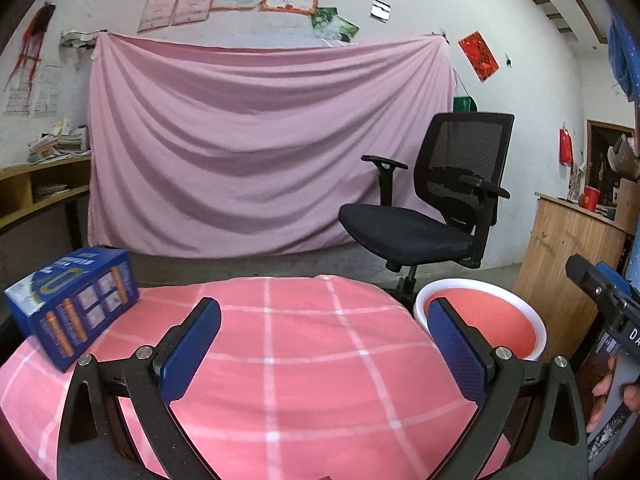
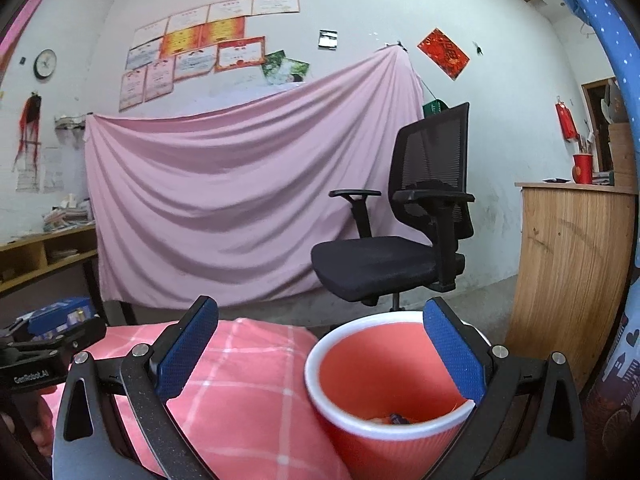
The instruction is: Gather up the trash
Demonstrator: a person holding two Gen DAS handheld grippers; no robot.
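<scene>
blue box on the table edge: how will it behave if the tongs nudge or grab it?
The blue box looks like printed cardboard, so probably light and likely to slide on the checked tablecloth instead of rolling. It sits near the table's left edge, so a nudge might push it off. Its flat faces may dent under a firm squeeze.

Pink checked tabletop point(image 1: 300, 360) bare mid-span; blue box point(image 1: 76, 308) at left edge, bin point(image 2: 384, 384) right
</scene>
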